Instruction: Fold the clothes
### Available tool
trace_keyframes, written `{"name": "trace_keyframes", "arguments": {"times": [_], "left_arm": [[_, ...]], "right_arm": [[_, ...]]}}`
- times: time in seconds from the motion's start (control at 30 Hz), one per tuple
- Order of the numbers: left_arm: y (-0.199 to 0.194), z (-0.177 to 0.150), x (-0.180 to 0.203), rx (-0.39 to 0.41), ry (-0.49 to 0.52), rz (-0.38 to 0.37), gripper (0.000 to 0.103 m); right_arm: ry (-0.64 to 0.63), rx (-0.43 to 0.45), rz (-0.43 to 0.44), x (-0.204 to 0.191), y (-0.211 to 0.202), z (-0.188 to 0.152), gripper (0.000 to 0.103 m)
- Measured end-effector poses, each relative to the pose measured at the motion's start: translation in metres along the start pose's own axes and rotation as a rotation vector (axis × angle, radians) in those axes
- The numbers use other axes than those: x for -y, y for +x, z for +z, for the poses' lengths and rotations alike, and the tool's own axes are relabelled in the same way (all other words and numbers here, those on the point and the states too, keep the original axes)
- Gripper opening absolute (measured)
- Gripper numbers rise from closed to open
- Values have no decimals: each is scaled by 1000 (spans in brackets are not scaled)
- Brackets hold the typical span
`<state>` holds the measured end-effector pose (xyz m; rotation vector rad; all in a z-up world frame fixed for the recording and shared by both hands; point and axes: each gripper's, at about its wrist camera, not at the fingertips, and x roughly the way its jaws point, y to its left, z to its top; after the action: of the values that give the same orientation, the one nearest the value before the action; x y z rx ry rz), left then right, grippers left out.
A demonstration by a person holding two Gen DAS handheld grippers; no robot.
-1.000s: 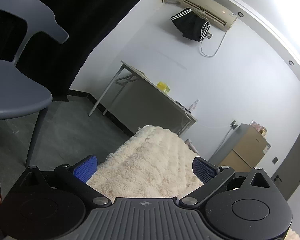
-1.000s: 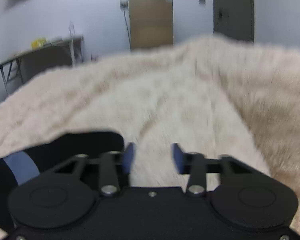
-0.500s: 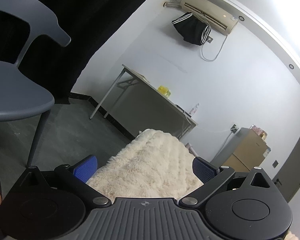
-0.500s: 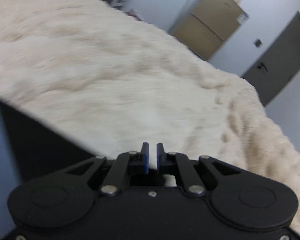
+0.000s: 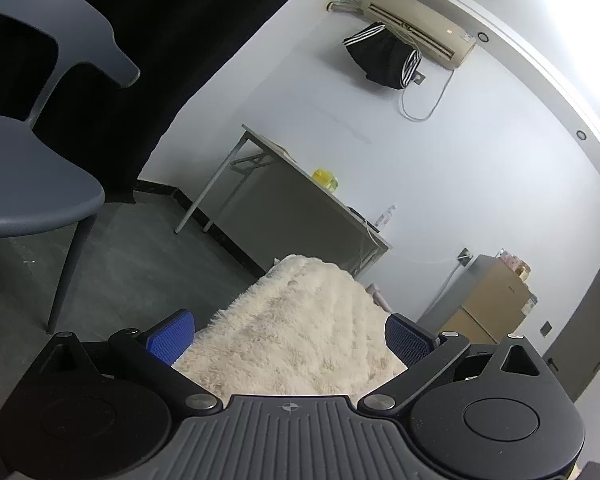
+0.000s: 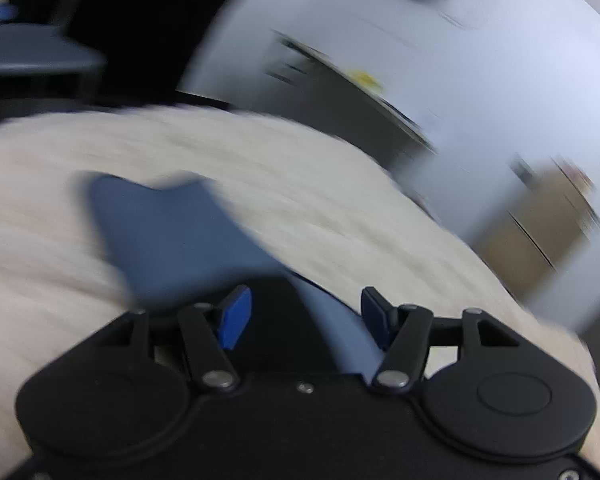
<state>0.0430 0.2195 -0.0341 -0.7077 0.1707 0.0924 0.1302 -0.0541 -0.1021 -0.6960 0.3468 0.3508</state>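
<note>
Right gripper (image 6: 302, 312) has swung sideways over the cream fleece garment (image 6: 284, 184), jaws just reopened, nothing between the pads. Left gripper (image 5: 290, 334) unmoved, jaws spread wide, fleece lying between them, unpinched.

Cream fluffy garment (image 5: 296, 336); grippers black w/ blue pads (image 5: 172, 336). Chair (image 5: 36, 184) grey, curtain (image 5: 188, 32) black. Shorts (image 5: 380, 60) black w/ white stripes. Walls white, cabinet (image 5: 488, 300) tan, blue-grey cloth (image 6: 168, 236).
</note>
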Motion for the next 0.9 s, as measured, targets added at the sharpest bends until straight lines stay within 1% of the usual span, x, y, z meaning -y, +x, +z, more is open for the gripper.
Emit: {"name": "trace_keyframes", "arguments": {"times": [0.07, 0.13, 0.17, 0.2, 0.3, 0.33, 0.37, 0.4, 0.47, 0.5, 0.53, 0.6, 0.63, 0.7, 0.73, 0.8, 0.83, 0.87, 0.9], "left_arm": [[-2, 1, -1, 7, -8, -1, 101], [-3, 2, -3, 11, -20, -3, 101], [-2, 2, -4, 8, -26, -7, 101], [-1, 3, -4, 5, -30, -10, 101], [2, 3, -4, -7, -29, -22, 101], [3, 3, -4, -11, -26, -26, 101], [2, 3, -4, -12, -24, -28, 101], [2, 2, -4, -14, -21, -27, 101], [1, 2, -3, -18, -18, -25, 102], [1, 2, -3, -21, -16, -25, 102], [1, 2, -2, -24, -13, -26, 102], [5, 0, 1, -50, 6, -19, 102], [7, -1, 3, -66, 17, -15, 102], [14, -4, 11, -120, 63, 4, 102], [19, -7, 17, -147, 95, 2, 102], [28, -12, 30, -198, 161, -14, 102], [32, -13, 35, -216, 186, -28, 102], [37, -17, 46, -237, 222, -63, 102], [44, -22, 63, -260, 265, -114, 102]], "right_arm": [[142, -11, 28, 14, -2, 3, 60], [316, -42, 17, 47, -5, -10, 60], [413, -56, -10, 71, -6, -23, 60], [469, -62, -37, 83, -12, -32, 60], [731, -71, -209, 152, -38, -92, 60], [835, -76, -276, 180, -49, -121, 60], [905, -94, -300, 197, -53, -141, 59], [948, -107, -302, 205, -55, -153, 58], [1060, -133, -261, 225, -57, -187, 57], [1089, -131, -243, 229, -56, -194, 57], [1150, -114, -203, 232, -55, -205, 57], [1243, -85, -139, 237, -52, -215, 57], [1324, -76, -102, 238, -45, -223, 57], [1394, -105, -89, 232, -38, -229, 57], [1431, -111, -69, 229, -32, -233, 56], [1485, -106, -38, 227, -29, -242, 49], [1516, -95, -26, 228, -31, -244, 38], [1552, -79, -11, 229, -34, -247, 30], [1619, -26, 21, 232, -40, -253, 28]]}}
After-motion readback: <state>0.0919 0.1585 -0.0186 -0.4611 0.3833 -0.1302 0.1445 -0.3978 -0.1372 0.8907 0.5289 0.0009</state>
